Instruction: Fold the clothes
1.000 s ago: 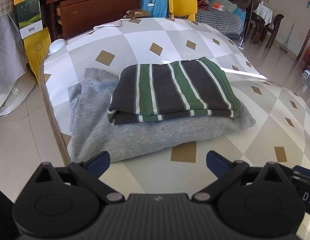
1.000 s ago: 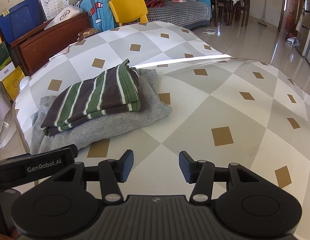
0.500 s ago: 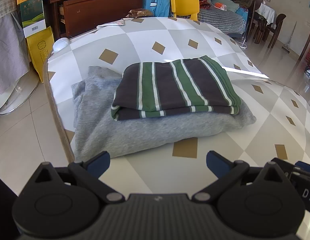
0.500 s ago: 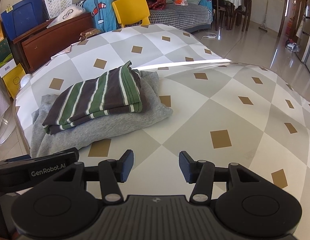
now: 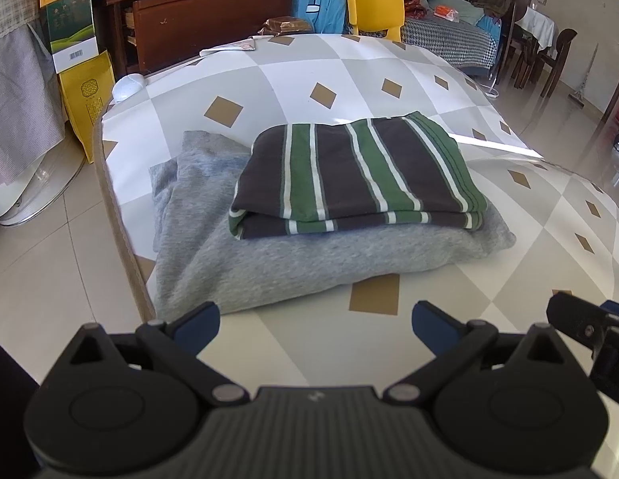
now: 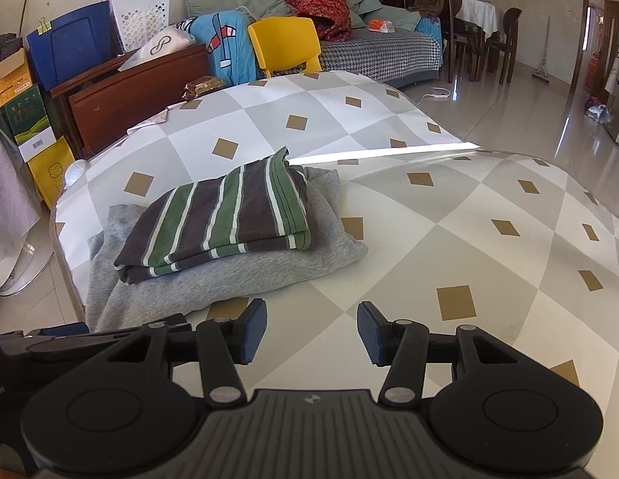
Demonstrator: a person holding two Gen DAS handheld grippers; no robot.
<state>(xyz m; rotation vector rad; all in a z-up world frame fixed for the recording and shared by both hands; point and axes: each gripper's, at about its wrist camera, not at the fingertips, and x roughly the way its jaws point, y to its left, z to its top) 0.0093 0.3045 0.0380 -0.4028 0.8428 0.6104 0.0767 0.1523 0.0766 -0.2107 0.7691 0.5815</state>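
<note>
— Blue pads [image 5: 197,325] on the left gripper [image 5: 315,329]: apart or together?
— Wide apart, nothing between. The right gripper [image 6: 311,333] is parted too, and empty.
— Where are the clothes?
— A folded striped shirt [image 5: 357,177] lies on a folded grey garment [image 5: 309,255], just beyond both grippers, near the table's [image 6: 449,207] left edge.

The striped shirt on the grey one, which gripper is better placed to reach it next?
Left, probably: the left gripper faces the striped shirt squarely, while the right gripper points past it.
</note>
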